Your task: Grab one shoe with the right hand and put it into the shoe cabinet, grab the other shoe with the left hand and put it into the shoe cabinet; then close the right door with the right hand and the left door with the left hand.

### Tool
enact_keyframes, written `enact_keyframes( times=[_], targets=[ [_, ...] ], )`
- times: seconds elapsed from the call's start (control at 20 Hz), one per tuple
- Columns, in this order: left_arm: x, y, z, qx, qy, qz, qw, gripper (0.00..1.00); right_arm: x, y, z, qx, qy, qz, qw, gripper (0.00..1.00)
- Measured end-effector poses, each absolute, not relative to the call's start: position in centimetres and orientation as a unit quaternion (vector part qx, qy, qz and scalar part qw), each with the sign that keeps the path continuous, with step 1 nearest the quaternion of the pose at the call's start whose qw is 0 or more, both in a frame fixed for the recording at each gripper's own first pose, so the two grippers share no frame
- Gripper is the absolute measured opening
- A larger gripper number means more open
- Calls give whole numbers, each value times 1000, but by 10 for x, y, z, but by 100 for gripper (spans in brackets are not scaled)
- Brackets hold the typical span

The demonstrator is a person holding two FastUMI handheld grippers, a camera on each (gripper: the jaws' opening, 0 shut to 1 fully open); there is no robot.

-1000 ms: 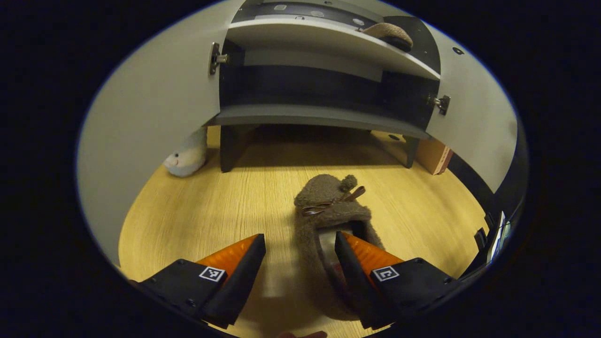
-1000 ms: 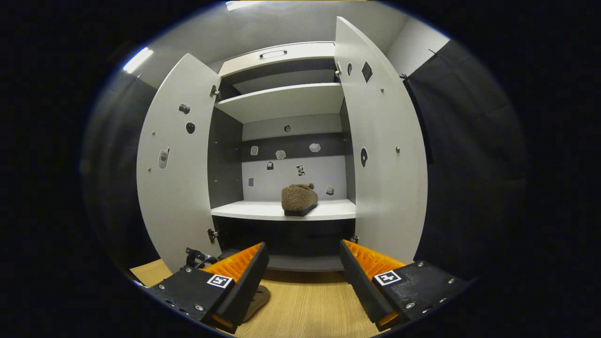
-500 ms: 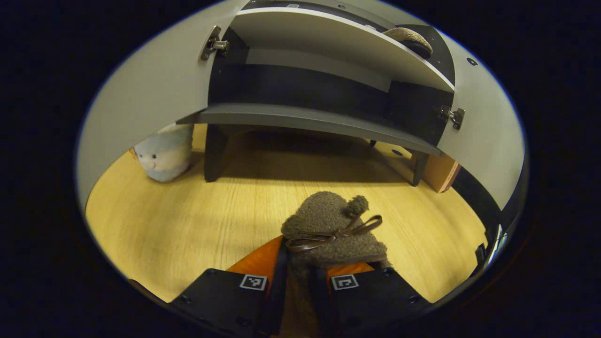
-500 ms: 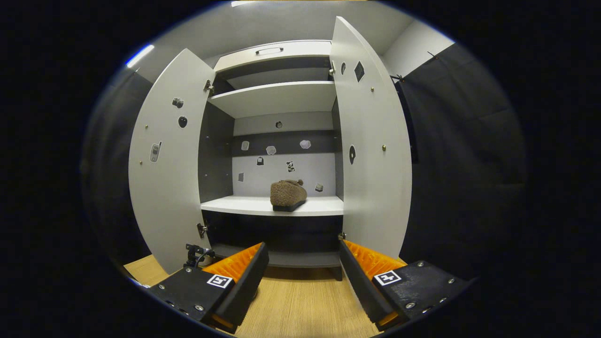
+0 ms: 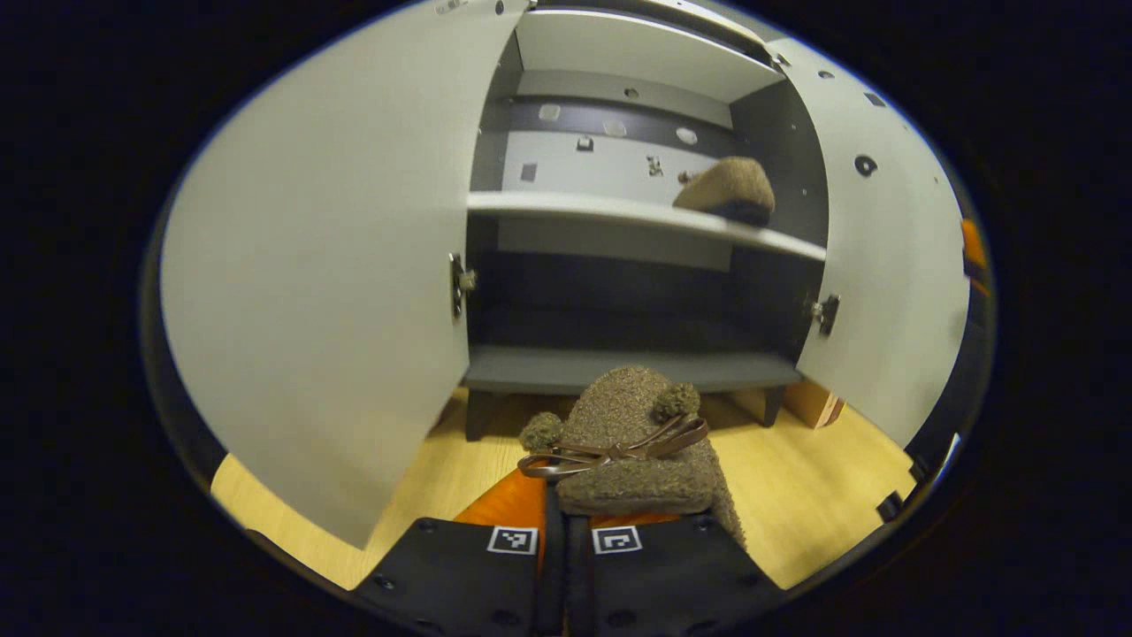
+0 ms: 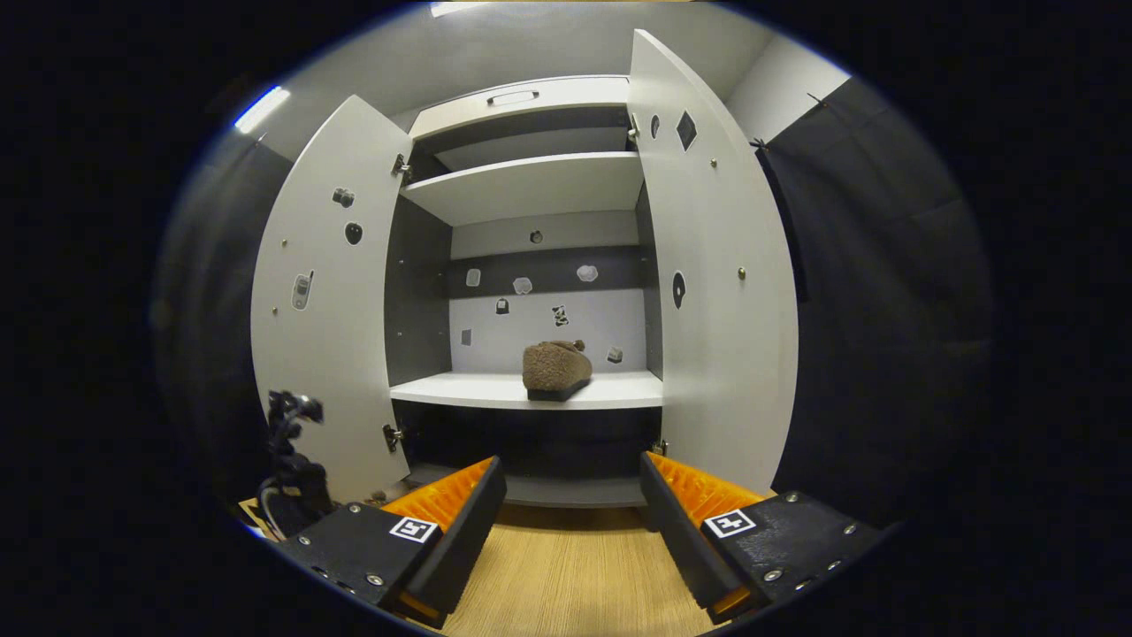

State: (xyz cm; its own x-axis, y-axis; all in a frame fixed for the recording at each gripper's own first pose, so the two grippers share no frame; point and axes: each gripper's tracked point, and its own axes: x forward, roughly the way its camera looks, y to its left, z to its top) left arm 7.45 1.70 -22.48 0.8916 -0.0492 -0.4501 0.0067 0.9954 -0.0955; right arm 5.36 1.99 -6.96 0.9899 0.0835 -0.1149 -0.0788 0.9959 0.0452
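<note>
In the left gripper view, my left gripper [image 5: 562, 531] is shut on a fuzzy brown slipper [image 5: 632, 442] with pom-poms and a brown bow, held up off the floor in front of the open shoe cabinet [image 5: 619, 212]. A second brown slipper [image 5: 727, 188] sits on the middle shelf at the right. In the right gripper view, that shelved slipper [image 6: 555, 370] rests on the white shelf [image 6: 460, 391], and my right gripper [image 6: 566, 513] stands open with nothing between its fingers, low in front of the cabinet. Both doors hang open: left door [image 6: 323, 301], right door [image 6: 721, 274].
The left door [image 5: 327, 265] stands close on the left of the held slipper, and the right door [image 5: 893, 265] at the right. Wooden floor [image 6: 575, 575] runs in front of the cabinet. The other gripper's hardware [image 6: 292, 460] shows dark at the lower left of the right gripper view.
My left gripper closed on the floor slipper and lifted it, tilting up so the middle shelf came into sight. The right gripper stayed open and hardly moved.
</note>
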Motion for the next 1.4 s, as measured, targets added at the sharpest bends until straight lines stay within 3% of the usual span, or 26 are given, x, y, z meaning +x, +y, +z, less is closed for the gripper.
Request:
enact_keyframes(
  times=[0.05,0.1,0.4,0.6,0.8,1.0,1.4],
  targets=[
    [84,17,-191,-58,216,-15,975,9,54,21,-69,23,58,44,997,98],
    [98,17,-157,-67,196,-14,978,8,55,22,-69,26,58,46,997,94],
    [208,22,-12,-72,147,8,987,8,52,14,-62,25,51,45,997,94],
    [291,12,6,-51,146,-4,988,8,49,10,-64,30,54,40,997,94],
    [364,7,-19,2,176,4,984,8,47,10,-62,27,55,42,997,94],
    [380,4,-68,-22,226,14,974,8,49,12,-60,22,59,39,997,94],
    [399,8,-80,-41,251,16,967,8,45,24,-52,31,69,31,997,94]
  ],
)
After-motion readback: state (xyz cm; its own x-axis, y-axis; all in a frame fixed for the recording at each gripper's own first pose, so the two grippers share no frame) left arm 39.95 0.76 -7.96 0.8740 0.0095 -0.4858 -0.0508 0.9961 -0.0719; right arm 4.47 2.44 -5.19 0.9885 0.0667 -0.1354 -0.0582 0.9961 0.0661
